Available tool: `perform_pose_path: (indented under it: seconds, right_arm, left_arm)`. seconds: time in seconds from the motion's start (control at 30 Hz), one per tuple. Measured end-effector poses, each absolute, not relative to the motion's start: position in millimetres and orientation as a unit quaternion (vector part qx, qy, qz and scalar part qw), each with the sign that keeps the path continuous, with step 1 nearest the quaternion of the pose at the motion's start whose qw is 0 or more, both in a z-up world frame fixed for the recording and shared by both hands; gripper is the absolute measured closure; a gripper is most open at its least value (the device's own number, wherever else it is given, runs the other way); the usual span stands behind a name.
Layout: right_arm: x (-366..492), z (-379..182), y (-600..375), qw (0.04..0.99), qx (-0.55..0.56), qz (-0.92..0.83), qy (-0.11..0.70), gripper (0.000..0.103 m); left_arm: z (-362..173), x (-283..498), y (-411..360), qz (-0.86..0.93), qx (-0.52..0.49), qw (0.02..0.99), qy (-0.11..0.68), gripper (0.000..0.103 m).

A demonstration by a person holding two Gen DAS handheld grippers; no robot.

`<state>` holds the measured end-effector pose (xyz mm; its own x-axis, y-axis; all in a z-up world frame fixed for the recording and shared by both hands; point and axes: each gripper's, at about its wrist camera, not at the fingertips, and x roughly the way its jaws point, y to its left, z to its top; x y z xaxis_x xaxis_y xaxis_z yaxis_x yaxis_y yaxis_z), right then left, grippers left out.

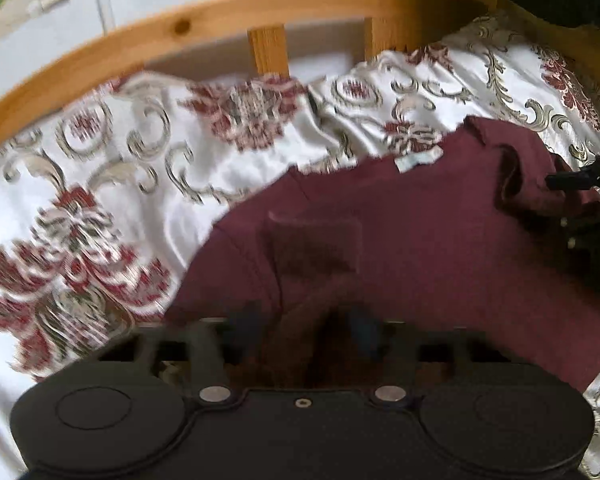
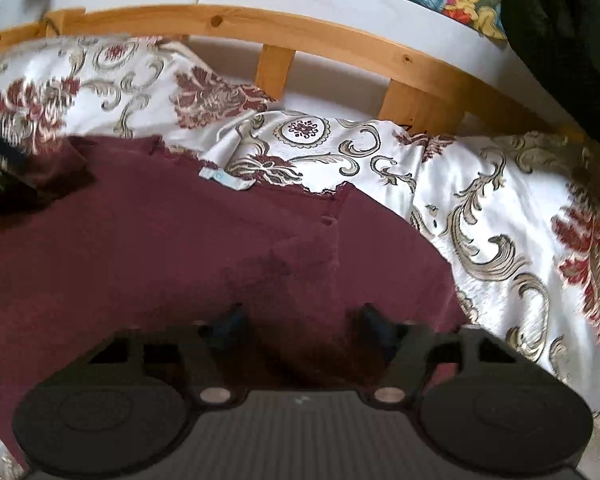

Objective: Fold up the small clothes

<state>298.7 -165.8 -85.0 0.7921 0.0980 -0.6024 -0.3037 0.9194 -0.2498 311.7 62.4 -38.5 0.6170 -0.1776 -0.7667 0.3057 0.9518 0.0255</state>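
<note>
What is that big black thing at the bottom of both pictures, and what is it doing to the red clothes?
That black thing is a hand-held tool with two fingers, and a person carries one in each hand. A small camera sits on each tool and looks along its fingers, so one picture comes from the left gripper and the other from the right gripper.

A dark red knitted garment with a small pale label lies on a white bedspread with red flowers and grey scrolls, in front of a wooden bed rail. Both grippers reach over the cloth. The pictures are too blurry to tell whether they pinch it.
</note>
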Motion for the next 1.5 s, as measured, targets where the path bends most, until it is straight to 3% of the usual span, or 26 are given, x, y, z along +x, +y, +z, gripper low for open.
perform_pose_path:
  seconds: [0.07,0.1,0.2,0.43,0.83,0.87,0.93,1.03,1.1,1.2,1.23,1.27,1.5]
  right_arm:
    - [301.0,-81.2,-171.3,0.936,-0.145,0.107,0.302,0.076]
    - [301.4,-78.4,-174.7,0.939,-0.134,0.106,0.298,0.085]
    - [302.1,-69.1,-185.6,0.950,-0.102,0.090,0.280,0.093]
    - [310.3,-67.1,-215.5,0.958,-0.060,0.028,0.278,0.095]
    - [311.7,-80.9,-234.4,0.958,-0.038,0.001,0.285,0.096]
    - [311.6,-81.0,-235.0,0.958,-0.037,-0.003,0.285,0.094]
    - [312.4,-79.5,-236.9,0.958,-0.034,-0.016,0.286,0.073]
    - [310.3,-75.3,-242.7,0.958,-0.028,-0.037,0.282,0.052]
    - [307.4,-72.1,-245.4,0.959,-0.028,-0.045,0.278,0.044]
    - [301.5,-68.5,-245.6,0.960,-0.037,-0.049,0.272,0.020]
    - [299.0,-67.8,-244.9,0.962,-0.040,-0.045,0.268,0.011]
    - [296.5,-67.6,-243.5,0.963,-0.043,-0.042,0.264,0.009]
    - [290.8,-83.3,-236.1,0.948,-0.096,-0.060,0.298,0.002]
  left_arm:
    - [-38.1,312.9,68.1,-0.128,0.059,0.898,0.417,0.092]
    - [-35.2,312.8,73.7,-0.120,0.044,0.902,0.411,0.096]
    - [-26.0,310.4,91.2,-0.099,-0.006,0.915,0.391,0.100]
    - [-34.7,319.6,121.2,-0.037,-0.086,0.900,0.425,0.101]
    - [-51.5,329.8,129.1,-0.012,-0.108,0.874,0.473,0.100]
    - [-52.6,329.9,129.6,-0.011,-0.111,0.872,0.476,0.100]
    - [-52.7,328.1,131.4,-0.008,-0.116,0.872,0.476,0.099]
    - [-49.7,326.1,133.2,-0.004,-0.123,0.871,0.476,0.090]
    - [-47.8,324.5,134.5,-0.003,-0.130,0.870,0.475,0.085]
    - [-44.1,321.1,134.2,0.002,-0.141,0.867,0.477,0.055]
    - [-42.7,319.8,133.7,0.003,-0.143,0.866,0.478,0.034]
    - [-41.3,317.8,133.8,0.010,-0.144,0.866,0.479,0.017]
    - [-35.5,304.1,137.8,0.045,-0.137,0.861,0.487,0.007]
